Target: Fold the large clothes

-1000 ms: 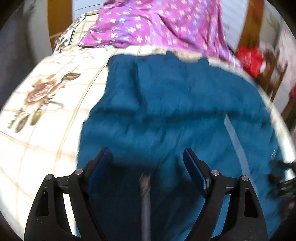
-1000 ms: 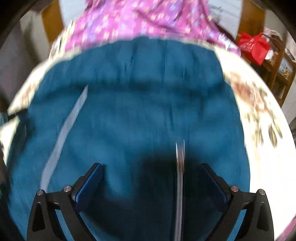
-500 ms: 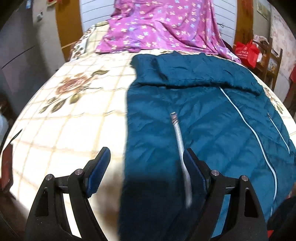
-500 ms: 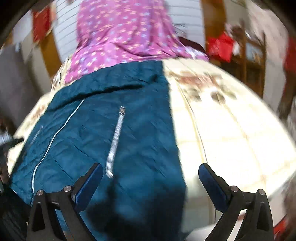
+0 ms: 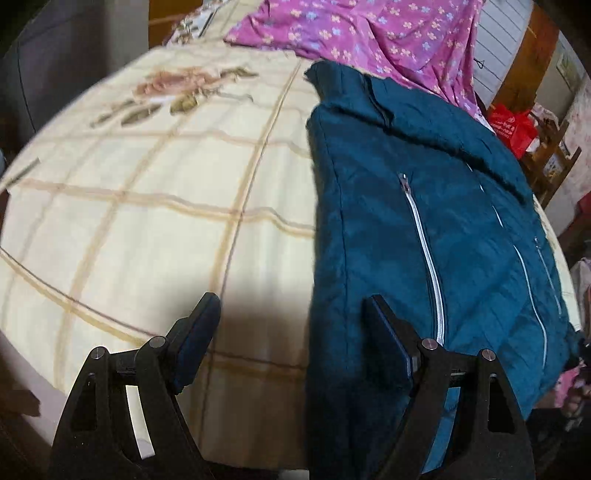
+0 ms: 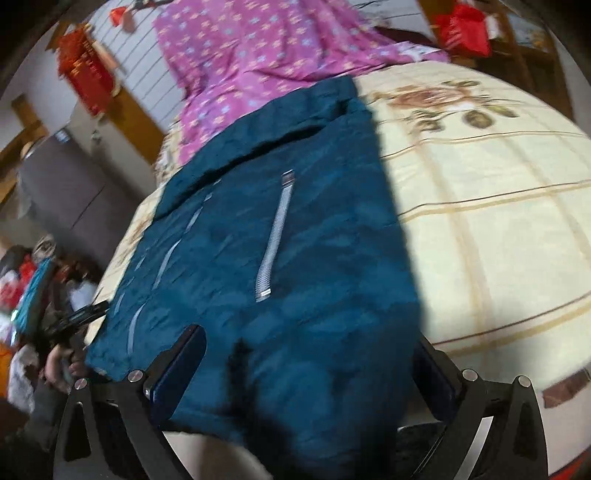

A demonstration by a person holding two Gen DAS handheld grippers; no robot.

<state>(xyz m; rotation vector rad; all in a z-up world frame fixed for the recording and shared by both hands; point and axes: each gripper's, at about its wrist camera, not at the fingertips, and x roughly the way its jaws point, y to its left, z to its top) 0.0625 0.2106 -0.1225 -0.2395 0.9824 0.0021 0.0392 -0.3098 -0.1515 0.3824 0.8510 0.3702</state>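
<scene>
A teal quilted jacket [image 5: 424, 229] lies flat on the bed, zippers up, collar at the far end. It also shows in the right wrist view [image 6: 295, 258]. My left gripper [image 5: 291, 332] is open and empty, above the jacket's left edge near the bed's front edge. My right gripper [image 6: 310, 365] is open and empty, straddling the jacket's near right hem. The left gripper also appears at the far left of the right wrist view [image 6: 70, 325].
The bed has a cream checked sheet [image 5: 147, 206] with rose prints. A purple flowered cloth [image 5: 369, 33] lies at the headboard end. A red bag [image 5: 513, 122] and wooden furniture stand to the right of the bed.
Both grippers have pulled back from over the jacket and spread apart toward its left and right edges. The jacket now lies flat with its sides folded in.
</scene>
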